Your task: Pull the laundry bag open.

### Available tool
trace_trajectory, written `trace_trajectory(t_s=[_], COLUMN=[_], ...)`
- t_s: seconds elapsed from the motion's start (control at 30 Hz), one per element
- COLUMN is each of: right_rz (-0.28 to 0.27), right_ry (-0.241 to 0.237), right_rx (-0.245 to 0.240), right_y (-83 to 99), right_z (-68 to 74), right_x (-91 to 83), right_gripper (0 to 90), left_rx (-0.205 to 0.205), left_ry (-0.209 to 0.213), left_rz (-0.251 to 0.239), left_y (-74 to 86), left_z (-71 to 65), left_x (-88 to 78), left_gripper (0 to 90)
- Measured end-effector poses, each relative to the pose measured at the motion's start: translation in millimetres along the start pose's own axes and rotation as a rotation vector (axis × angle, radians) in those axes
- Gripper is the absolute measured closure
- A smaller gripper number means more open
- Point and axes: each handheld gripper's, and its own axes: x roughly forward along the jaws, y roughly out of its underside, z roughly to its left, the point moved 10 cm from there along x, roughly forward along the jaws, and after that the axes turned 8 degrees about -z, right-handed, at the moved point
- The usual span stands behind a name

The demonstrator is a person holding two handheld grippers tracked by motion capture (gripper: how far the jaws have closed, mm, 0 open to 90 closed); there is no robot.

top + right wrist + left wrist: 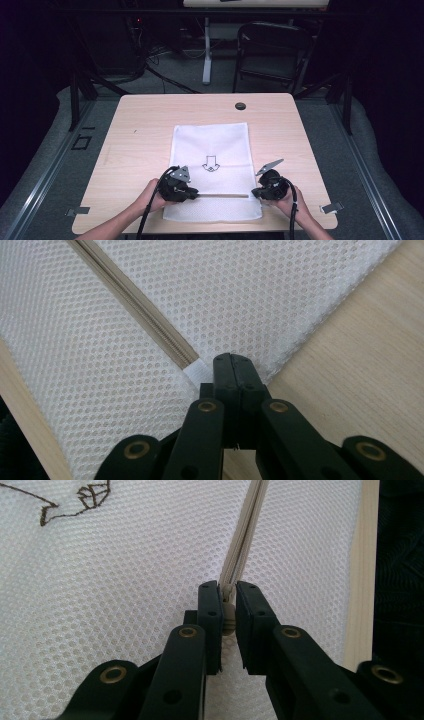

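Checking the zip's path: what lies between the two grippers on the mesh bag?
In the high view, a closed zip runs straight across the white mesh bag from the left gripper to the right gripper; nothing else sits there.

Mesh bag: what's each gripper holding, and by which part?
The left gripper pinches the zipper pull of the white mesh bag. The right gripper is shut at the bag's edge by the zipper's end tab; fabric between its jaws cannot be confirmed.

White mesh bag [212, 150], fine honeycomb holes, dark outlined arrow print [211, 163] at centre; beige zipper [222, 195] across near part; pale wood-grain table [140, 130]; black grippers left [192, 192], right [256, 192].
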Motion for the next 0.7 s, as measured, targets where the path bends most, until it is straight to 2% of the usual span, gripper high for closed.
trace_trajectory(t_s=[0.23,0.3,0.33,0.5,0.57,0.7], right_rz=[-0.018,-0.012,0.000,0.000,-0.001,-0.010], right_ry=[-0.001,-0.009,0.001,0.001,0.001,0.000], right_rx=[0.005,0.011,-0.001,0.002,0.002,0.007], right_y=[-0.5,-0.6,0.0,0.0,0.0,-0.4], right_z=[0.7,1.6,0.1,0.3,0.2,0.9], right_x=[0.8,0.6,0.0,0.0,0.1,0.4], right_gripper=[90.0,90.0,90.0,90.0,90.0,90.0], left_rx=[0.008,0.003,-0.001,-0.004,0.001,-0.013], left_ry=[0.000,0.002,0.005,0.003,-0.005,-0.014], left_rz=[0.008,0.002,-0.001,-0.008,-0.001,0.006], left_y=[2.2,2.6,2.3,2.8,3.9,8.9], left_z=[-0.3,0.0,0.2,0.6,1.5,4.5], left_x=[-3.3,-4.3,-5.1,-9.4,-11.4,-15.3], left_gripper=[81.9,81.9,81.9,81.9,81.9,81.9])
